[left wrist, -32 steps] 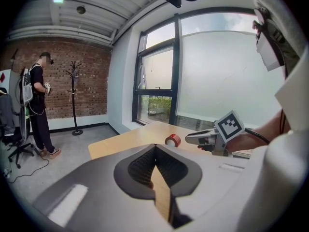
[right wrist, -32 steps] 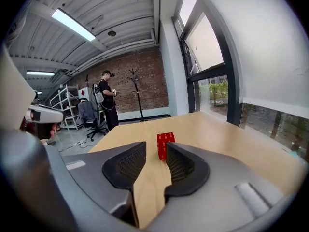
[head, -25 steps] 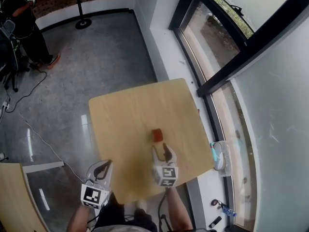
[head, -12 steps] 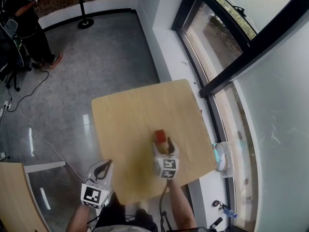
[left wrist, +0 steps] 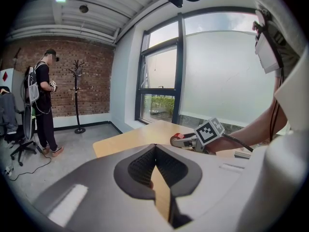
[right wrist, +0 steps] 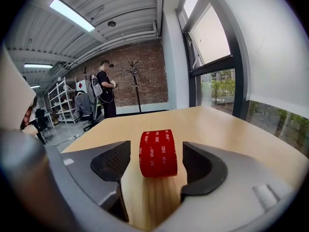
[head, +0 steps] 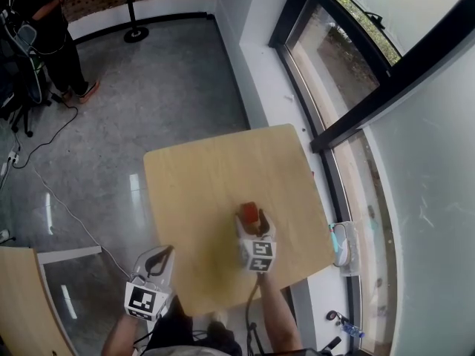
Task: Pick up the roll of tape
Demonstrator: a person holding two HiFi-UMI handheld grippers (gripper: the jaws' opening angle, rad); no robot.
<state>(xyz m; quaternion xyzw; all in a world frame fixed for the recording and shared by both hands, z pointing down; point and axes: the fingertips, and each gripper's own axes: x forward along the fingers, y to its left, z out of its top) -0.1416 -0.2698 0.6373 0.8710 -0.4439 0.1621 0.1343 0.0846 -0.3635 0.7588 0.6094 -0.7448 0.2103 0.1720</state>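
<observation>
A: Right hand-held gripper (head: pixel 253 222)?
B: Jaws wide apart, have just been opening. The red roll of tape (right wrist: pixel 158 153) stands on edge on the table (head: pixel 200 176) between them. Gap on each side, pads not touching it.
A: Left hand-held gripper (left wrist: pixel 154 149)?
B: Jaws together, nothing in them, held off the table's near-left corner.
A: Hard to see?
B: In the head view the right one covers most of the roll; only a red top shows. In the left gripper view it's a red sliver past the marker cube (left wrist: pixel 211 131). Core hidden.
</observation>
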